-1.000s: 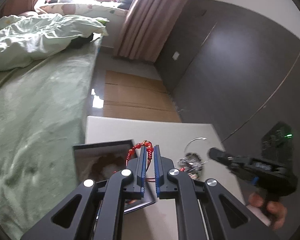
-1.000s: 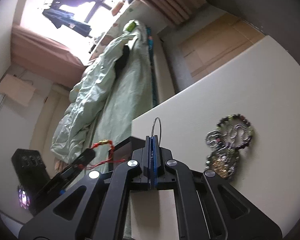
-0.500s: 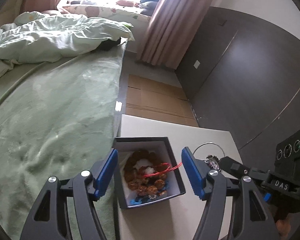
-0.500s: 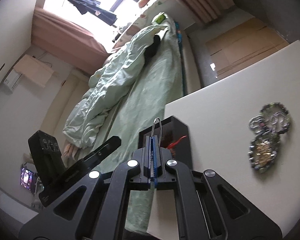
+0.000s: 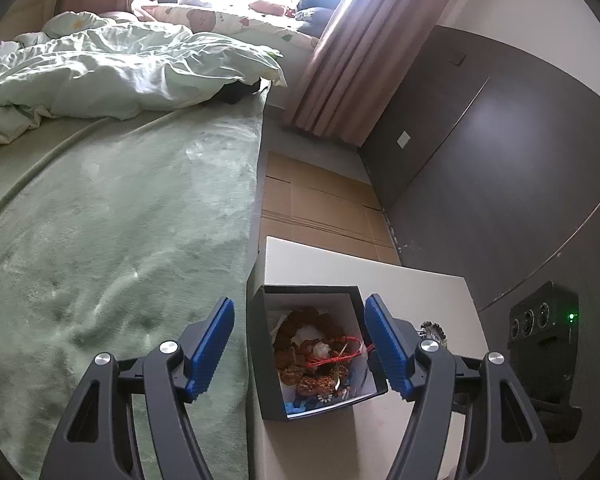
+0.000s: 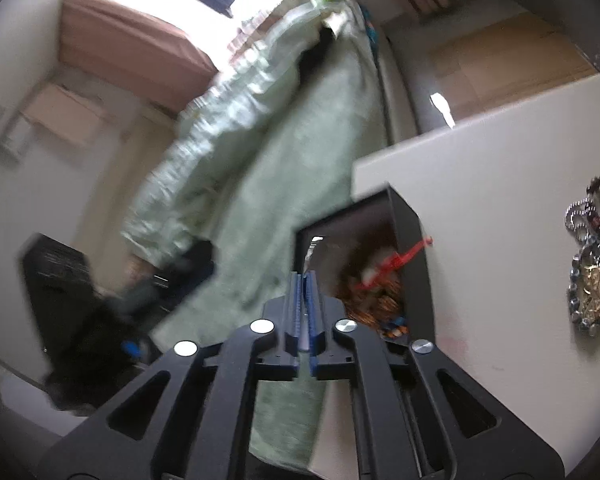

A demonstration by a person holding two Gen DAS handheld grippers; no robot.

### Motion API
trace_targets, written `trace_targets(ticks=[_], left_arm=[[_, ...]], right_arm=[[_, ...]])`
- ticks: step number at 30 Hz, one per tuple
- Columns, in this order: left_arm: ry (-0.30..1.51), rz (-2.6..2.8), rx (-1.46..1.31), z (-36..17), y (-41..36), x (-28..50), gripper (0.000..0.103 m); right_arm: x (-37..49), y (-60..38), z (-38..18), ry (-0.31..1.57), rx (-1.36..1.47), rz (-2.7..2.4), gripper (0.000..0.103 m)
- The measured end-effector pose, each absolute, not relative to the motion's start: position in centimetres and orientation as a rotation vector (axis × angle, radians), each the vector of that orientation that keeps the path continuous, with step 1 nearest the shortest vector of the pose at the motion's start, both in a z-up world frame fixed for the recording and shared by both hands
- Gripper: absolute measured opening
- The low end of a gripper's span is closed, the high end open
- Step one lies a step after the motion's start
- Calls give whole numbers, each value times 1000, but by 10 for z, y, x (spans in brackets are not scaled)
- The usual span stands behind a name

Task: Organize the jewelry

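A small square box [image 5: 312, 360] with black outer walls and a pale lining is seen standing at the edge of a smooth, matte off-white surface [image 5: 420, 292], next to a bed covered by a soft, napped green blanket [image 5: 120, 240]. Inside the box, a bracelet of knobbly brown beads [image 5: 300, 364] is coiled, and a thin red cord [image 5: 348, 350] is draped across it toward the right wall; a few blue and white pieces are glimpsed in the bottom corner.

The left gripper [image 5: 300, 356] is held wide apart, with the box lying between its ribbed blue pads [image 5: 210, 348] and touched by neither; nothing is gripped.

In the blurred right wrist view, the right gripper [image 6: 305, 280] is seen narrowly parted, its jaws having just been opening. A thin silvery wire hoop [image 6: 310, 252] is seen rising from the slit between the pads over the near wall of the box [image 6: 416, 264]; whether it is pressed by the pads cannot be told.

A tangled heap of jewelry [image 6: 594, 256] is left on the surface to the right of the box, well apart from it: silvery ball chain, dark round beads and a gold filigree pendant. A crumpled pale quilt [image 5: 112, 72] lies on the bed, and ribbed pink curtains [image 5: 348, 64] hang beyond.
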State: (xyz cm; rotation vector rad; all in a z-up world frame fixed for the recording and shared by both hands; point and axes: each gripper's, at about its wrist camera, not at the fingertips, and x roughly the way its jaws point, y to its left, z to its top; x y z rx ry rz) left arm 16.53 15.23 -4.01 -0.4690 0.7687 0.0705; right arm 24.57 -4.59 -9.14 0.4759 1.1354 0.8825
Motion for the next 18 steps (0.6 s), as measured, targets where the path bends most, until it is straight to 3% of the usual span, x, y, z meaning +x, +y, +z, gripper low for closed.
trace_targets(ticks=[1, 2, 4, 18], left_arm=[[769, 70, -469, -40, 152, 166, 66], [769, 69, -471, -40, 152, 166, 66], [768, 68, -473, -39, 151, 165, 66], [785, 30, -420, -42, 120, 169, 66]], right_arm=[[246, -44, -94, 1157, 459, 865, 39], [246, -46, -95, 1152, 449, 844, 68], [243, -55, -89, 1098, 446, 804, 88], [242, -140, -64, 982, 522, 713, 88]])
